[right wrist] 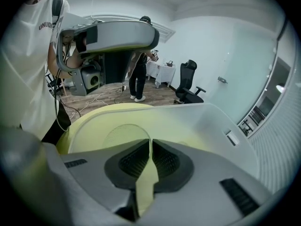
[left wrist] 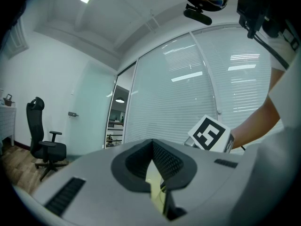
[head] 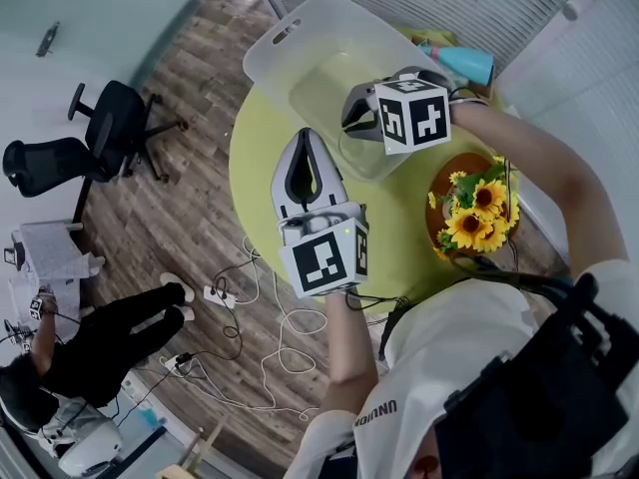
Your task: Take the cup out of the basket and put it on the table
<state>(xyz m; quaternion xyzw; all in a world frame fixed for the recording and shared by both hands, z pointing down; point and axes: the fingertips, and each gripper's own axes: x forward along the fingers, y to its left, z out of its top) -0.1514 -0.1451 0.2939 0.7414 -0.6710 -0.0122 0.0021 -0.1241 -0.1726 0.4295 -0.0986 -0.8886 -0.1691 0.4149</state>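
Right hand-held gripper (right wrist: 149, 149) pinches 1 cup (head: 371, 160) in 1 basket (head: 290, 38); left hand-held gripper (left wrist: 153, 149) closed.

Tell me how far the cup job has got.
Done: the right hand-held gripper is shut on the wall of the clear cup.
In hand: the cup is at the basket's near corner. I cannot tell whether it is lifted free of the rim.
Left: carry it over the bare yellow table and release it.
The left hand-held gripper is shut, empty and held aside.
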